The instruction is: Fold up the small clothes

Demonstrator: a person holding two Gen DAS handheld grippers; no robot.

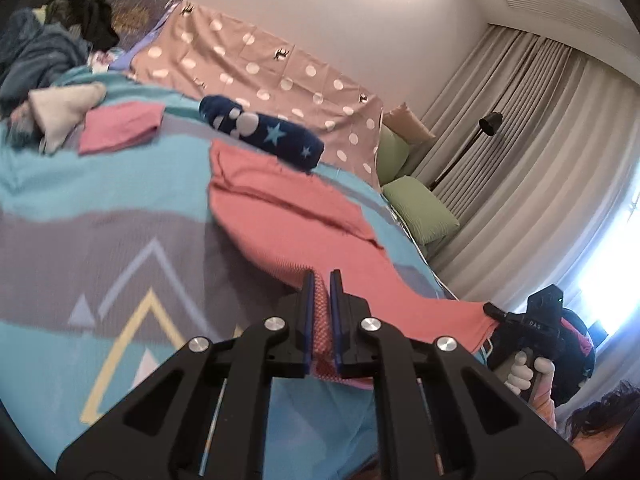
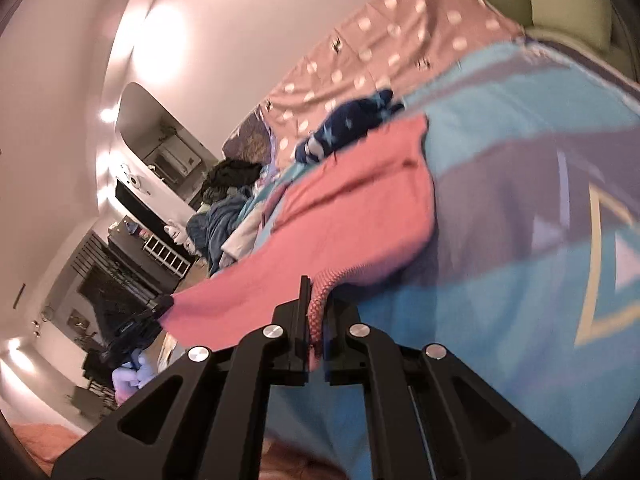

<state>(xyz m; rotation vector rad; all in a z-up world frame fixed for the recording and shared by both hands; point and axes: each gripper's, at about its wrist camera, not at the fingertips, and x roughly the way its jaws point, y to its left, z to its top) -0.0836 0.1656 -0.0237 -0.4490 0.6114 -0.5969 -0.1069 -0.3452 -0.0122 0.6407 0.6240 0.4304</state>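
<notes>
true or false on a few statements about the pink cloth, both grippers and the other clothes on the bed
1. The left gripper is shut on the pink cloth. True.
2. The right gripper hangs open and empty. False: it is shut on an edge of the same cloth.
3. A navy star-patterned garment lies beyond the pink cloth. True.
4. The bedcover is plain white. False: it is turquoise and grey with triangle outlines.
5. A second, smaller pink piece lies folded further back. True.
</notes>
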